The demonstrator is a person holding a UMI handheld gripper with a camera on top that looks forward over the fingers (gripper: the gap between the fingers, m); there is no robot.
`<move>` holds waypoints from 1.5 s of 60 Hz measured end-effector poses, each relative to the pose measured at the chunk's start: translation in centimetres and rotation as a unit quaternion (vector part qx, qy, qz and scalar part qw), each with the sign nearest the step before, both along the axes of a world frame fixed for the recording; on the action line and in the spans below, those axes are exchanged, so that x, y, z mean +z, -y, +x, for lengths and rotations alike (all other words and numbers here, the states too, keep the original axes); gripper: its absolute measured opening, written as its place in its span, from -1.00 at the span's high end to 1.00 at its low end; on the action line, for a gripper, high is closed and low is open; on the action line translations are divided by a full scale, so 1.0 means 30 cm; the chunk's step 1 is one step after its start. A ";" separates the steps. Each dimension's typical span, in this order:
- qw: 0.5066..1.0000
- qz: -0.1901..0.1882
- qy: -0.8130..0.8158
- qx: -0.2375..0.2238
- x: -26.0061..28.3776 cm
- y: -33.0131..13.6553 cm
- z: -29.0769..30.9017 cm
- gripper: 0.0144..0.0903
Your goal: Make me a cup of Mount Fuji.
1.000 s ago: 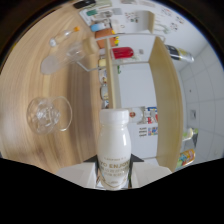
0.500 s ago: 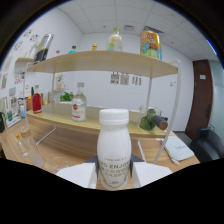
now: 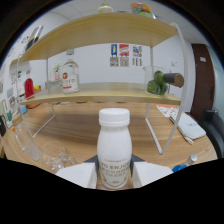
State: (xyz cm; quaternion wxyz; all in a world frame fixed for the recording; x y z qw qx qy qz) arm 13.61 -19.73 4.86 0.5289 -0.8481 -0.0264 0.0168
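The claw (image 3: 115,176) is closed on a white milk bottle (image 3: 114,149), one pale finger pressed to each side of its lower body, and carries it upright with the white cap uppermost and the printed label facing the camera. Judged from this, the drink is at an early stage: the cap looks to be on, so nothing has been poured from this bottle, and opening, pouring and whatever else the recipe calls for remain. Clear glassware (image 3: 52,156), probably a cup and small dishes though hard to make out, stands on the wooden worktop (image 3: 90,127) just ahead of the bottle and to one side. The claw is held level, looking straight across the worktop at a two-tier shelf (image 3: 107,92) beyond the bottle. On the shelf's lower board, on the glassware's side of the bottle, stands a clear liquor bottle (image 3: 70,78); on the opposite side sit green items with a dark cylinder (image 3: 164,81). A white flat device (image 3: 186,125) lies on the worktop beyond the shelf leg.
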 end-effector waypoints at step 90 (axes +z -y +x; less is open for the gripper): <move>0.995 -0.076 0.033 -0.054 0.364 0.534 -0.389 -0.88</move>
